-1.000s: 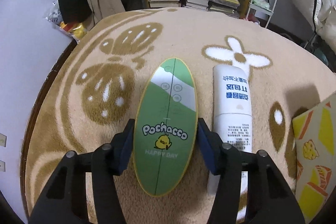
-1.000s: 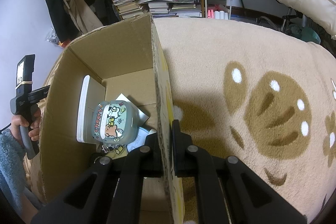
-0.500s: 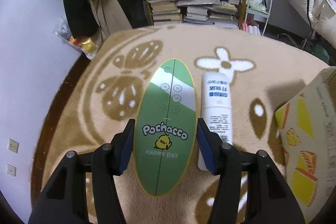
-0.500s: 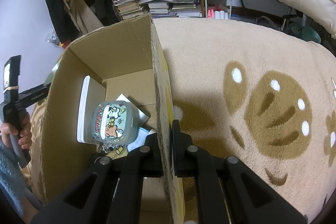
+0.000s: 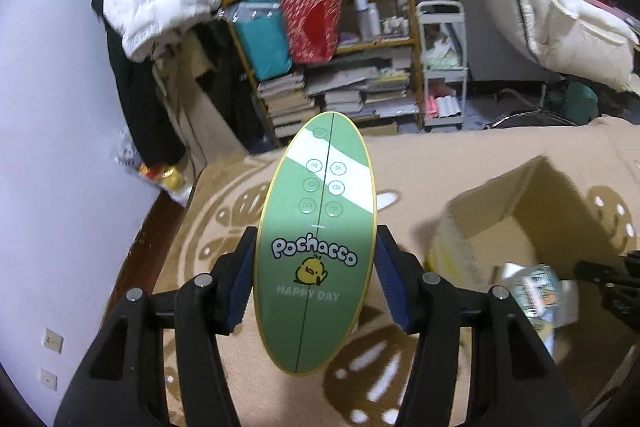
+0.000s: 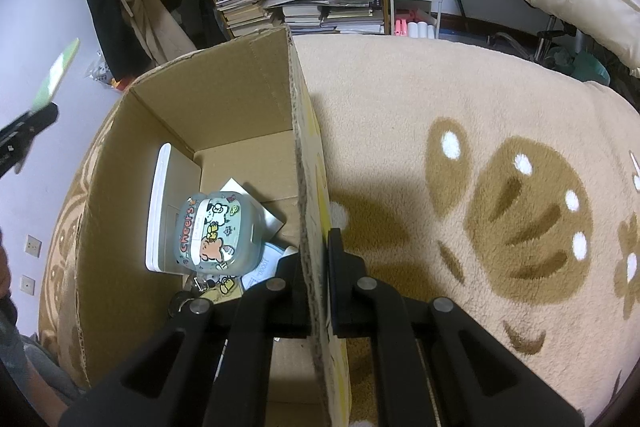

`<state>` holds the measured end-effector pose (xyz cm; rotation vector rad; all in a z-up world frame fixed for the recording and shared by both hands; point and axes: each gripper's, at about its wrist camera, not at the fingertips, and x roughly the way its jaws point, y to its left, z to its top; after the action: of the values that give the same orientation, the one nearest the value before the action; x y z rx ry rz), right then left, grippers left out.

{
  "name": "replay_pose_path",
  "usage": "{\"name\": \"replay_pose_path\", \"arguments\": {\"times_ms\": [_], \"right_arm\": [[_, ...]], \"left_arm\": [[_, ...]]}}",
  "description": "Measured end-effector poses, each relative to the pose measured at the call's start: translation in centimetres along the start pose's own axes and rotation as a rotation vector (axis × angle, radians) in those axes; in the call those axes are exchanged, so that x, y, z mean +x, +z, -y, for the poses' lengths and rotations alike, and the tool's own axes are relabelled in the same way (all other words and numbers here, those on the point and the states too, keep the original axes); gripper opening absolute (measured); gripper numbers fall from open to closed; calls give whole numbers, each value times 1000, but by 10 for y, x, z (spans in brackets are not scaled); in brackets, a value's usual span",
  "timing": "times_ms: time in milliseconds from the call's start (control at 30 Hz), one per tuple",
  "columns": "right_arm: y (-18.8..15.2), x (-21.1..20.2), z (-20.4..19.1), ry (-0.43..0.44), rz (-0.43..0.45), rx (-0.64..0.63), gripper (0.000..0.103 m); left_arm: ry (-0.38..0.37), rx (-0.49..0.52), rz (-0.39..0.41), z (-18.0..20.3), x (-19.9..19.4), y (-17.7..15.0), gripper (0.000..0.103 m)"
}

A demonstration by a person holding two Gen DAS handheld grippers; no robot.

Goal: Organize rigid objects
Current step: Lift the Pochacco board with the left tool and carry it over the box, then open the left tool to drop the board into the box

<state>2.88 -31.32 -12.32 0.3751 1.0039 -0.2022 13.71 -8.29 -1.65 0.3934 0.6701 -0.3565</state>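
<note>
Two grippers are busy at once. On the left, the left gripper point(image 5: 316, 283) has its blue pads point(image 5: 242, 287) pressed against both edges of the green oval Pochacco speaker point(image 5: 318, 227); a second ago that speaker was low over the carpet point(image 5: 208, 211) beside a white tube, and it has since been lifted clear, so the tube is out of sight and the shelves point(image 5: 320, 39) fill the background behind it. The lift means the pickup is done and, by the look of it, the carry toward the cardboard box point(image 5: 532, 211) has begun; the box now sits open to the lower right of the held speaker. Further right, the right gripper point(image 6: 318, 275) stays closed down on the box's near wall point(image 6: 308, 187), one finger inside and one outside, steadying it. Inside lie a grey-green Cheers case point(image 6: 216, 231) and a white flat box point(image 6: 158, 211), leaving free floor near the far wall for the speaker.
</note>
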Motion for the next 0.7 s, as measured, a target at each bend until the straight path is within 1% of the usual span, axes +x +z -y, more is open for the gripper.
{"name": "replay_pose_path", "arguments": {"times_ms": [133,200,333,400,467,533,700], "right_arm": [[1,0,0,1,0,0,7],[0,0,0,0,0,0,7],[-1,0,0,0,1,1,7],[0,0,0,0,1,1,7],[0,0,0,0,1,0,7],[-1,0,0,0,1,0,7],[0,0,0,-1,1,-1,7]], "left_arm": [[-53,41,41,25,-24,8,55],[-82,63,48,40,-33,10,55],[-71,112,57,74,-44,5,55],[-79,132,46,89,-46,2,55],[-123,150,28,103,-46,-2,55],[-148,169,17,114,-46,-6,55],[-161,200,-39,133,-40,-15,55]]}}
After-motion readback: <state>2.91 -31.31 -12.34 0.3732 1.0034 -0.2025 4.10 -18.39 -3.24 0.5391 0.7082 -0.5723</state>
